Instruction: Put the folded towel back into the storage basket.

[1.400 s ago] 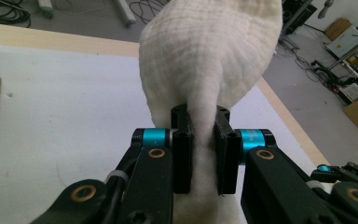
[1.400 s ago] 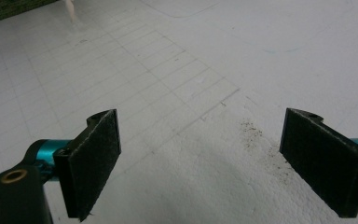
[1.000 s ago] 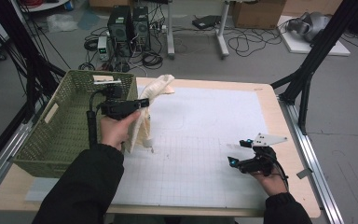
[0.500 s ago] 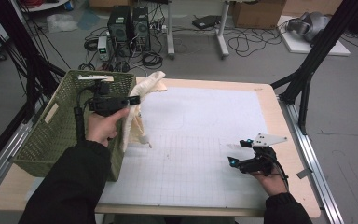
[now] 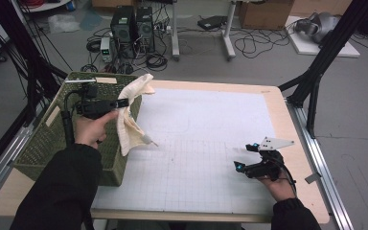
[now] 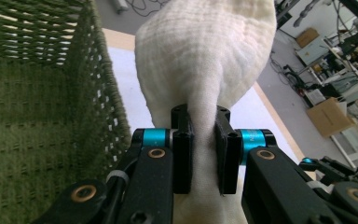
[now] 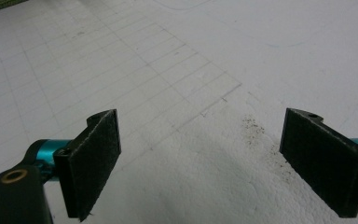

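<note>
A cream cloth (image 5: 130, 112) hangs over the right rim of the green woven basket (image 5: 38, 143), pinched in my left gripper (image 5: 122, 102), which is shut on it. In the left gripper view the cloth (image 6: 205, 60) bulges above the two black pads (image 6: 182, 154) that squeeze a fold of it, with the basket (image 6: 37, 93) at the left. My right gripper (image 5: 246, 157) rests low near the mat's front right. Its jaws stand wide apart over the bare white grid mat (image 7: 177, 70), with nothing between its pads (image 7: 93, 163).
The white grid mat (image 5: 206, 124) covers the wooden table (image 5: 297, 139). Black frame legs (image 5: 316, 72) rise at the table's right. Computer towers (image 5: 134, 24), cables and boxes lie on the floor behind.
My left gripper has carried the cloth to the left, from over the mat's edge to above the basket's right rim. The right gripper has stayed where it was.
</note>
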`<state>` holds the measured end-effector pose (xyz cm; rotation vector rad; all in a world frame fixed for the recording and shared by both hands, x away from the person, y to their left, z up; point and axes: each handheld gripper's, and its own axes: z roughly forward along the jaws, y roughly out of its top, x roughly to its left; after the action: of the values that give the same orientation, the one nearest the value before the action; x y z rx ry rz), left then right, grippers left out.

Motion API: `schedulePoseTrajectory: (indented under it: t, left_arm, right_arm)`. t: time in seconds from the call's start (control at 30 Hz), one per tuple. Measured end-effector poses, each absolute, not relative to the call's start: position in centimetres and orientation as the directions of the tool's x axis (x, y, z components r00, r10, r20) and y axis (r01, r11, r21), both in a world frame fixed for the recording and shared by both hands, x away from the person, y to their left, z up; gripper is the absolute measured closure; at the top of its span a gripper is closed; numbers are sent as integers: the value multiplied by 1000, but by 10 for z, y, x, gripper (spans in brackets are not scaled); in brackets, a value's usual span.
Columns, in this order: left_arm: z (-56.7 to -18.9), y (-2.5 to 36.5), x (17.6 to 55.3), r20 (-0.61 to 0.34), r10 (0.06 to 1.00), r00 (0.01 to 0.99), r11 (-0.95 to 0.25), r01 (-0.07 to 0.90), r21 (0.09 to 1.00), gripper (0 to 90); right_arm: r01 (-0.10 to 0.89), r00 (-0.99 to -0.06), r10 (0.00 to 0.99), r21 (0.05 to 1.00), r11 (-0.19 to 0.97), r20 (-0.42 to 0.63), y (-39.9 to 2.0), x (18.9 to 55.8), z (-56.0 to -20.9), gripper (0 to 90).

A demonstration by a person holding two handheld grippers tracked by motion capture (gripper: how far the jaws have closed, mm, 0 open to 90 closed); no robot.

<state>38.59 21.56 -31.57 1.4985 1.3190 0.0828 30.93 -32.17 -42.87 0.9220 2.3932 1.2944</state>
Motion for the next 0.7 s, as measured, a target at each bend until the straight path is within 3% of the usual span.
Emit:
schedulePoseTrajectory:
  t: [0.7]
  left_arm:
    - [-327, 247, 387, -533, 786, 312, 201, 687, 699, 802]
  right_arm:
    - [411, -766, 640, 812, 414, 62, -320, 310, -431, 117]
